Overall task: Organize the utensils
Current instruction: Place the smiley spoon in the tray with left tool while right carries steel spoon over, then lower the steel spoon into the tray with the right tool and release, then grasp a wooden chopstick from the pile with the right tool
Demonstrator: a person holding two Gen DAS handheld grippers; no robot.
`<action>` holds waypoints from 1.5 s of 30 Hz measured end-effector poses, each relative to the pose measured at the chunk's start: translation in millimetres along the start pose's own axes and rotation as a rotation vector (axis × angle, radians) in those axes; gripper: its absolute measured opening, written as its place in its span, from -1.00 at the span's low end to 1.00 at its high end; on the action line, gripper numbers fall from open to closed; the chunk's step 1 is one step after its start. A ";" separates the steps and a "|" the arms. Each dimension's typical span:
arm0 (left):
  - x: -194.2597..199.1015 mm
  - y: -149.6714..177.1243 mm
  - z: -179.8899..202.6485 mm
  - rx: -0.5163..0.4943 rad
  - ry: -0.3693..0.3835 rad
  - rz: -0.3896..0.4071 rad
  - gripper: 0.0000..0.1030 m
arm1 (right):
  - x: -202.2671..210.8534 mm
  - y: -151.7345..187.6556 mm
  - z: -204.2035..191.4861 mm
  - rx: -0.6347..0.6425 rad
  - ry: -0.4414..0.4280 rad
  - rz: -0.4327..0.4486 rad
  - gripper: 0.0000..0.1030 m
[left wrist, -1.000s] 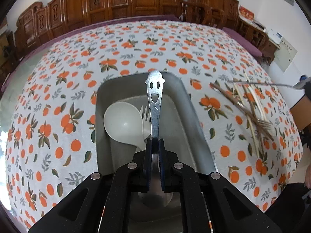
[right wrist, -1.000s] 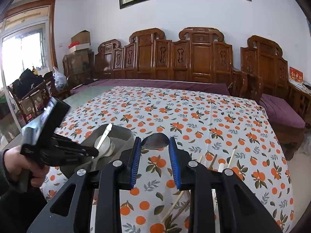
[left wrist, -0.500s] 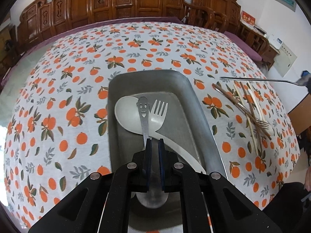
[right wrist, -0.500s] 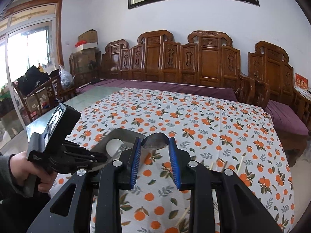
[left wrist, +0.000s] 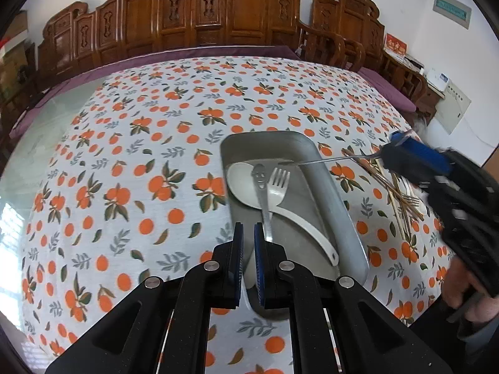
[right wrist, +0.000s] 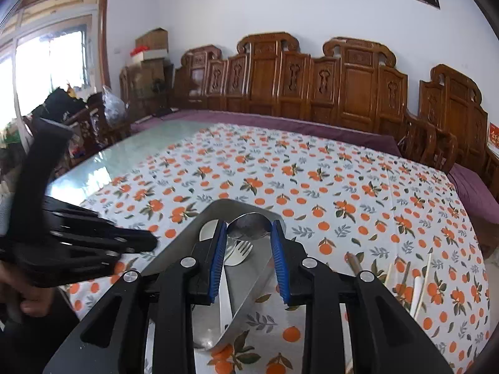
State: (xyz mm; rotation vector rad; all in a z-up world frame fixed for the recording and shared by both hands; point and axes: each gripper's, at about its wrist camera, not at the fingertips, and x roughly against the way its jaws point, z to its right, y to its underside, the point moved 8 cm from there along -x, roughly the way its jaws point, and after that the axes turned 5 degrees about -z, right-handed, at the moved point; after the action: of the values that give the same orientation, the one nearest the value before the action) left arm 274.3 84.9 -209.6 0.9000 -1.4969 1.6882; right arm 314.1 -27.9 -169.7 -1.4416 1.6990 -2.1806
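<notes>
My left claw (left wrist: pixel 247 243): narrow gap, empty, at the rectangular steel tray (left wrist: pixel 340 205)'s 6 o'clock. My right claw (right wrist: pixel 249 249) grips a long-handled metal spoon (right wrist: pixel 249 225) over that tray.

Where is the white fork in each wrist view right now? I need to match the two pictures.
Left wrist: white fork lies in the metal tray, centre-right, beside the smiley spoon.
Right wrist: the fork is low centre, seen between the right gripper jaws.
Shared landmark: the metal tray.
</notes>
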 end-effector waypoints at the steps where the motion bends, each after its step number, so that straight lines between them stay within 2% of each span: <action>1: 1.5 0.9 -2.5 0.003 -0.002 0.002 -0.89 | -4.6 1.3 -1.7 0.000 0.007 -0.006 -0.39; 5: 5.4 3.8 -10.7 0.010 -0.007 0.006 -0.89 | -23.0 8.6 -8.1 0.027 0.065 -0.043 -0.39; 12: 11.7 3.8 -14.5 0.022 0.002 0.020 -0.89 | -35.0 28.3 -18.6 0.051 0.075 -0.109 -0.39; 23: 21.6 -1.1 -11.2 0.019 -0.001 0.040 -0.89 | -41.2 55.1 -41.1 -0.014 -0.096 -0.228 -0.36; 26: 23.1 -0.1 -8.7 0.015 -0.001 0.042 -0.89 | -38.3 56.2 -37.0 -0.050 -0.129 -0.225 -0.19; 30: 23.0 0.0 -3.4 0.011 0.007 0.043 -0.89 | -25.5 51.3 -30.2 -0.072 -0.165 -0.198 -0.15; 34: 23.7 -1.9 11.5 -0.007 0.027 0.051 -0.84 | -3.6 42.3 -2.4 -0.089 -0.155 -0.158 -0.15; 36: 24.3 -3.3 20.4 -0.018 0.036 0.059 -0.65 | 5.8 38.8 17.4 -0.094 -0.133 -0.146 -0.15; 40: 24.5 -7.0 41.8 -0.041 0.058 0.071 -0.54 | 20.9 35.1 62.9 -0.111 -0.071 -0.130 -0.15; 45: 21.7 -11.9 73.2 -0.071 0.092 0.083 -0.22 | 38.4 35.9 122.8 -0.166 0.001 -0.102 -0.16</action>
State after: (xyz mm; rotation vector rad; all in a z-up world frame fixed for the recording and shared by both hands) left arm 276.9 14.3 -178.3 0.7224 -1.5403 1.7010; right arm 355.6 -154.7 -175.8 -1.5988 1.8879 -2.1321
